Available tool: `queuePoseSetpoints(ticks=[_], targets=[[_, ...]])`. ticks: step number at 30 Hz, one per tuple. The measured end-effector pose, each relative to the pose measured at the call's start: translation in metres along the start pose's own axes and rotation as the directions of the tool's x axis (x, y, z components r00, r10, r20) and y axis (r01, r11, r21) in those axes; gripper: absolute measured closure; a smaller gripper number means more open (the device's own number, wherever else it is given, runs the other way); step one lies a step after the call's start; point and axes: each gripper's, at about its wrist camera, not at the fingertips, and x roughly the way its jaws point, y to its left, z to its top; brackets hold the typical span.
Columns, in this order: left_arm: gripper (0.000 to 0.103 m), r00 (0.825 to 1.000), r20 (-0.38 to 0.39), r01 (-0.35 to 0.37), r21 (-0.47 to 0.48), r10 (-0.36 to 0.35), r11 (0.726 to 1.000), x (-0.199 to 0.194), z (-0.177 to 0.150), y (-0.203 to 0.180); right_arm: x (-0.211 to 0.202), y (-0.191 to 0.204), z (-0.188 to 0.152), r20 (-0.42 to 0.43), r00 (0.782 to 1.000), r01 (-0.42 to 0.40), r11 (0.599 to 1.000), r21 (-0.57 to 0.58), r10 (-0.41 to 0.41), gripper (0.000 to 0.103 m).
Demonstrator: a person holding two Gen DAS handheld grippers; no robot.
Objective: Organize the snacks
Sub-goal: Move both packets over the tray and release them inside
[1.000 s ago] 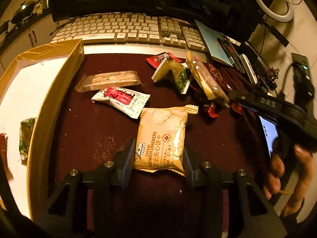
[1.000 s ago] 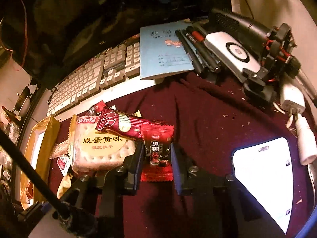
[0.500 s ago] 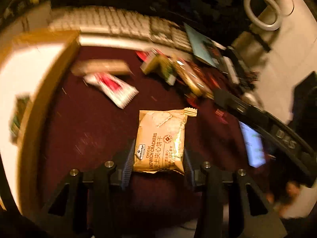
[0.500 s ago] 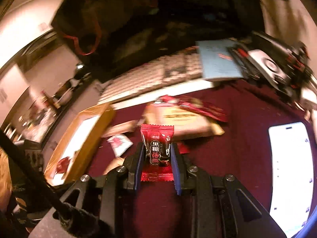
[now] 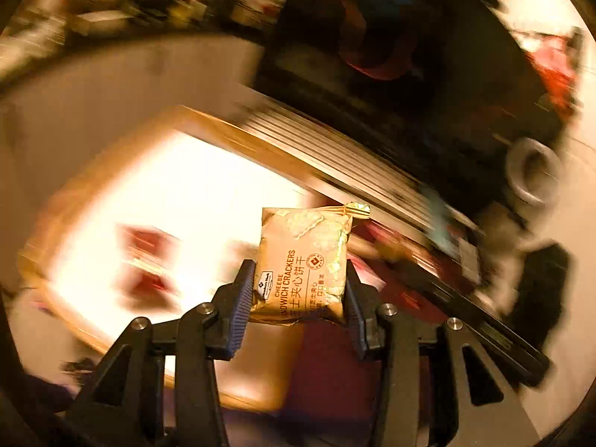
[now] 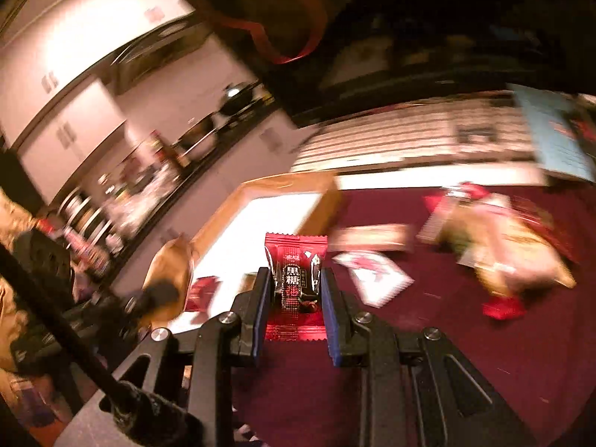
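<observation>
The left gripper is clamped on a golden cracker packet, its pads pressing both side edges, and holds it in the air over the near corner of a tan box with a bright white floor. Blurred red wrappers lie inside that box. The right gripper is clamped on a small red candy packet, held above the dark red mat just beside the same box. Further right on the mat lie a white and red packet, a long pale bar and a blurred heap of other snacks. A keyboard sits beyond the mat, with a blue booklet at its right end
</observation>
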Motion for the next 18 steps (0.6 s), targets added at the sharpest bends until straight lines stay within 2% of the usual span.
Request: queuePoseSetpoints(ticks=[2, 5, 8, 12, 15, 18], targets=[[0.057, 0.998, 0.018, -0.066, -0.017, 0.066, 0.998, 0.008, 0.011, 0.017, 0.027, 0.017, 0.010, -0.030, 0.999, -0.017, 0.999, -0.030, 0.016, 0.078], [0.057, 0.987, -0.008, -0.158, -0.050, 0.158, 0.986, 0.032, 0.027, 0.045, 0.060, 0.034, 0.025, -0.070, 0.997, -0.029, 0.998, -0.053, 0.026, 0.078], [0.057, 0.974, -0.053, -0.224, -0.053, 0.221, 0.973, 0.058, 0.038, 0.059, 0.098, 0.051, 0.034, -0.111, 0.993, 0.021, 0.992, -0.127, -0.036, 0.078], [0.057, 0.960, -0.095, -0.267, -0.020, 0.264, 0.964, 0.075, 0.043, 0.067, 0.132, 0.055, 0.029, -0.176, 0.977, 0.093, 0.980, -0.177, -0.124, 0.078], [0.056, 0.947, -0.138, -0.293, 0.008, 0.291, 0.956, 0.086, 0.042, 0.062, 0.137, 0.051, 0.023, -0.198, 0.970, 0.105, 0.976, -0.189, -0.143, 0.077], [0.053, 0.943, -0.153, -0.297, 0.014, 0.295, 0.955, 0.086, 0.041, 0.065, 0.137, 0.053, 0.022, -0.183, 0.971, 0.116, 0.974, -0.195, -0.152, 0.075]])
